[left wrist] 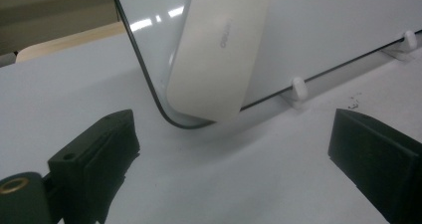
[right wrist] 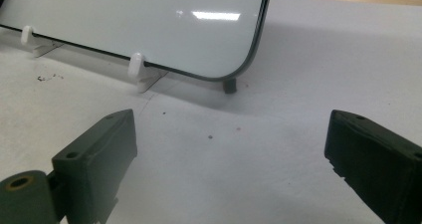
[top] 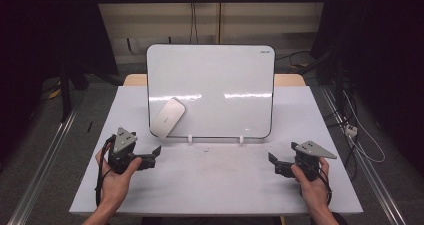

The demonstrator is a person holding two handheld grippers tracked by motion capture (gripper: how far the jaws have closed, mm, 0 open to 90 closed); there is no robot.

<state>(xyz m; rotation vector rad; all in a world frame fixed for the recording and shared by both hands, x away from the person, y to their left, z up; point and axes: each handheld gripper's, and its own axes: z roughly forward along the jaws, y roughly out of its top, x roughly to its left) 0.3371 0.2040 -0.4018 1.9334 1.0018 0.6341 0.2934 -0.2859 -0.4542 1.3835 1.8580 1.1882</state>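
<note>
A flat, pale eraser (top: pixel 168 117) with rounded ends clings aslant to the lower left corner of an upright whiteboard (top: pixel 220 80), which stands in small white clips (top: pixel 190 139) on a white bench (top: pixel 215 185). The eraser looks light, rigid and smooth-backed, probably slippery; pinching across its narrow width seems the surest hold. The left gripper (top: pixel 156 154), just below it, has its jaws spread wide and empty. The right gripper (top: pixel 272 160), well apart near the board's right corner, is likewise wide open and empty.
</note>
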